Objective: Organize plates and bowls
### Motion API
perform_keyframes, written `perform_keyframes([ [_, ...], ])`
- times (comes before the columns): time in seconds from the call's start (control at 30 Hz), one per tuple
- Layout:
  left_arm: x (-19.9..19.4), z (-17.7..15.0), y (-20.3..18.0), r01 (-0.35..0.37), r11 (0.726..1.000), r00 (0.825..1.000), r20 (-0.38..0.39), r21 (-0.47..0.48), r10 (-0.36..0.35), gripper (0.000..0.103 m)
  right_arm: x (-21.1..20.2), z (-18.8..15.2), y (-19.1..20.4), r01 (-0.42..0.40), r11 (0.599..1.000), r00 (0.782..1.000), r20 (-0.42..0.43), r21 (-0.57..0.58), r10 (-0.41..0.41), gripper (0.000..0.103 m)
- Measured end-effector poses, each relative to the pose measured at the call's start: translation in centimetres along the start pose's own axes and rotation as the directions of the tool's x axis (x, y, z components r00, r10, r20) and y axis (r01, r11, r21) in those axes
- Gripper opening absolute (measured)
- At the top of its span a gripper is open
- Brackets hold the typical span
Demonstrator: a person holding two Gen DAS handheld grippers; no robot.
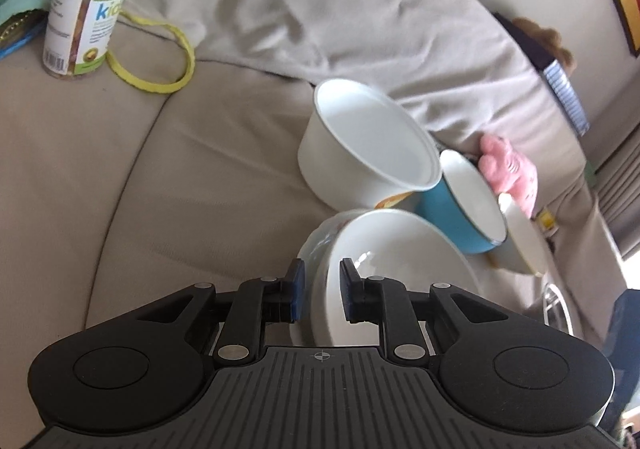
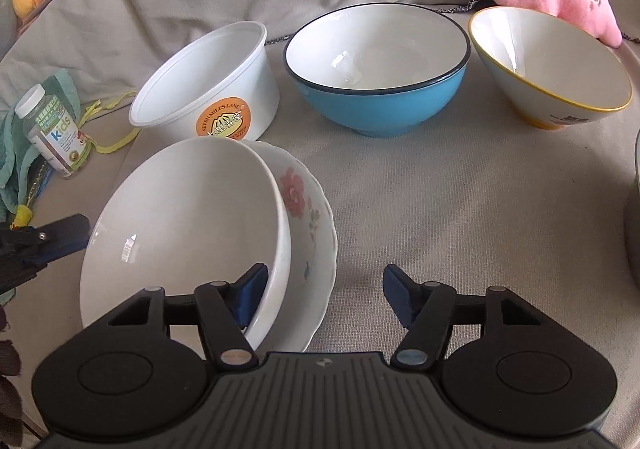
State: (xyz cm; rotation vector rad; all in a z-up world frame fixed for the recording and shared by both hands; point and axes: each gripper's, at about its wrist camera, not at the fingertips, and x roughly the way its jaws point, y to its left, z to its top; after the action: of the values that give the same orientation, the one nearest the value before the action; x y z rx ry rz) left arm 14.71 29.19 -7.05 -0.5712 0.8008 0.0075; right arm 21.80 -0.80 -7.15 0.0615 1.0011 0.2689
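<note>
Soft daylight, fisheye bending at edges, left wrist view perhaps slightly blurred.

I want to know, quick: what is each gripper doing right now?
Left gripper: shut on the white bowl rim.
Right gripper: open, holding nothing.

The white bowl (image 2: 184,225) hid most of the flowered bowl (image 2: 308,217) nested behind it. In the left wrist view the blue bowl (image 1: 460,217) was partly covered by the plastic tub (image 1: 360,145), and the yellow-rimmed bowl (image 1: 524,245) was blurred. At the right edge of the right wrist view a grey dish (image 2: 634,233) was cut off. The bottle's (image 2: 56,133) small print was unreadable.
</note>
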Motion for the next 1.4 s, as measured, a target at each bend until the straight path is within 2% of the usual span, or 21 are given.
perform_keyframes([
  [0.03,0.6,-0.2,0.0,-0.027,1.000,0.999,-0.017,0.009,0.027,0.021,0.1,0.0,0.1,-0.002,1.000,1.000,-0.002,-0.008,0.002,0.059],
  [0.1,1.6,-0.5,0.2,-0.071,0.997,0.997,-0.041,0.015,0.072,0.039,0.3,0.1,0.2,-0.010,1.000,1.000,-0.012,-0.014,0.009,0.058],
  [0.17,2.5,-0.8,0.7,-0.092,0.996,0.994,-0.054,0.004,0.092,0.045,0.4,0.1,0.1,-0.019,1.000,1.000,-0.013,-0.010,0.018,0.057],
  [0.27,3.7,-1.0,1.2,-0.060,0.998,0.994,-0.094,-0.032,0.056,0.044,0.5,0.0,0.2,-0.032,0.999,0.999,-0.015,-0.021,0.032,0.054],
  [0.37,4.6,-1.3,0.5,-0.022,0.999,0.990,-0.137,-0.025,0.018,0.038,0.4,0.1,0.4,-0.059,0.998,0.998,-0.022,-0.033,0.059,0.043],
  [0.4,4.6,-1.4,0.1,-0.030,0.999,0.990,-0.136,-0.013,0.028,0.042,0.3,0.1,0.5,-0.070,0.997,0.997,-0.027,-0.037,0.069,0.039],
  [0.53,4.7,-1.5,-1.0,-0.082,0.996,0.989,-0.123,0.020,0.084,0.042,0.1,0.0,0.6,-0.069,0.996,0.997,-0.027,-0.057,0.067,0.038],
  [0.7,4.4,-1.4,-1.3,-0.050,0.999,0.991,-0.129,-0.022,0.047,0.050,-0.5,-0.2,0.1,-0.068,0.996,0.998,-0.018,-0.053,0.067,0.035],
  [0.83,4.7,-1.7,-2.4,-0.038,0.999,0.990,-0.137,0.007,0.038,0.051,-1.1,0.2,-1.1,-0.077,0.996,0.997,-0.006,-0.034,0.077,0.035],
  [1.0,5.2,-2.2,-4.3,0.011,0.998,0.992,-0.128,0.062,-0.003,0.053,-2.4,0.5,-2.6,-0.036,0.998,0.997,0.067,-0.057,0.040,0.033],
  [1.13,5.6,-2.6,-4.8,-0.035,0.994,0.993,-0.112,0.101,0.046,0.050,-3.8,0.5,-2.8,-0.019,0.993,0.991,0.126,-0.116,0.034,0.030],
  [1.17,5.3,-2.6,-4.8,-0.045,0.993,0.994,-0.096,0.112,0.056,0.049,-4.4,0.4,-2.9,-0.001,0.991,0.988,0.153,-0.133,0.021,0.030],
  [1.23,4.0,-2.5,-4.8,-0.055,0.991,0.997,-0.038,0.126,0.061,0.048,-5.9,0.4,-3.6,0.020,0.989,0.980,0.201,-0.144,0.009,0.040],
  [1.27,3.2,-2.3,-4.9,-0.066,0.990,0.998,-0.003,0.128,0.067,0.048,-6.9,0.4,-4.5,0.038,0.991,0.973,0.230,-0.131,-0.007,0.041],
  [1.37,0.0,-1.9,-6.4,-0.096,0.987,0.985,0.155,0.129,0.076,0.048,-10.1,0.4,-8.8,0.086,0.993,0.955,0.292,-0.079,-0.059,0.050],
  [1.4,-0.6,-1.8,-7.1,-0.092,0.987,0.981,0.183,0.130,0.067,0.048,-11.0,0.4,-10.4,0.117,0.991,0.949,0.303,-0.061,-0.093,0.052],
])
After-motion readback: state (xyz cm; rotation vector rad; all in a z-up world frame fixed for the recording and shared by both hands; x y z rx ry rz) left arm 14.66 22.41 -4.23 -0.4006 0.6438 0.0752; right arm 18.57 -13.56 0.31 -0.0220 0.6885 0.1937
